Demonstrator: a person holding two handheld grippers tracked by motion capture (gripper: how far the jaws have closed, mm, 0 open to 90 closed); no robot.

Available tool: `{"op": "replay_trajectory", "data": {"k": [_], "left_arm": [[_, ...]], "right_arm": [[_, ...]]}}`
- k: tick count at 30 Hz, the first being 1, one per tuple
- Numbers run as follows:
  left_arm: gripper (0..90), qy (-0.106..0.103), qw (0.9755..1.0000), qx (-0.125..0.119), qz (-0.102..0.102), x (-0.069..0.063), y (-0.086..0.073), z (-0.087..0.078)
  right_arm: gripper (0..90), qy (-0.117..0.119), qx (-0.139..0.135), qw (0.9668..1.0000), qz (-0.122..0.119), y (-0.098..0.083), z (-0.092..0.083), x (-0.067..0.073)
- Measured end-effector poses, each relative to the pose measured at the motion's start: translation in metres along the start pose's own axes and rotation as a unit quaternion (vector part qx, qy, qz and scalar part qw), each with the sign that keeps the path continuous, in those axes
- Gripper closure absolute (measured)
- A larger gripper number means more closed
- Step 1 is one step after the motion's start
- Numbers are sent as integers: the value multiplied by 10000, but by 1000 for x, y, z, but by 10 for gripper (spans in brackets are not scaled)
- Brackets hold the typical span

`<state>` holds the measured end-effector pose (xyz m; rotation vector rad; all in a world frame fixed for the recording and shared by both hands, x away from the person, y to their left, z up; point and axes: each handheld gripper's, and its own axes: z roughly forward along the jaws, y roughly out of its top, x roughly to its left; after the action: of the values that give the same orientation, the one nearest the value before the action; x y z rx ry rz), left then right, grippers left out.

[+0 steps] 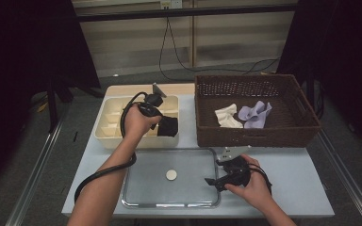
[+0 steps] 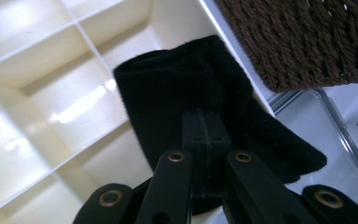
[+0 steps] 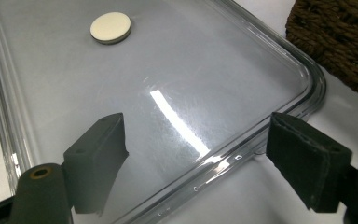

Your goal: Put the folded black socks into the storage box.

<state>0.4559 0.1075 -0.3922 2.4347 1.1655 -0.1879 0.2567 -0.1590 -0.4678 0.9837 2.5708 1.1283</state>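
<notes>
black sock (image 2: 200,88), knitted, folded, limp

A pale grey table (image 1: 292,181) carries three containers. A cream divided organiser box (image 1: 104,123) sits at the far left, with a dark brown wicker basket (image 1: 257,134) just beside it on the right. A clear lidded tray (image 1: 143,195) lies at the near edge, a small white disc (image 1: 171,175) on top.

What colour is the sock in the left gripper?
Black knitted sock; clearest in the left gripper view.
</notes>
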Motion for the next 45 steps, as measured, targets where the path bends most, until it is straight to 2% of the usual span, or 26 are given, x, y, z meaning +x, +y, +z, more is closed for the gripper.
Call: {"op": "replay_trajectory", "data": {"k": [4,13,16,23,28,34,36,41,45], "left_arm": [[900,-67,9999,93,68,-6,0,11],[900,-43,9996,169,230,-10,-2,24],[900,-39,9997,131,204,-10,-3,28],[900,-8,9994,285,202,-10,-2,35],[900,-47,9994,309,143,-8,-3,39],[900,113,9987,431,253,-11,-1,43],[900,111,9989,412,214,-11,-2,43],[900,-19,9997,122,205,-10,-7,35],[832,-167,9996,-95,197,-9,-10,21]], "right_arm": [[194,4,-2,10000,-19,1,0,1],[194,62,-49,10000,-24,1,0,1],[194,68,-43,10000,-22,1,0,2],[194,67,-30,10000,-44,2,2,2],[194,52,-28,10000,-27,1,1,2],[194,24,-5,10000,-59,2,1,3],[194,14,0,10000,-71,2,2,4],[192,46,-23,10000,-59,2,2,2],[191,55,-58,10000,-49,2,1,1]]}}
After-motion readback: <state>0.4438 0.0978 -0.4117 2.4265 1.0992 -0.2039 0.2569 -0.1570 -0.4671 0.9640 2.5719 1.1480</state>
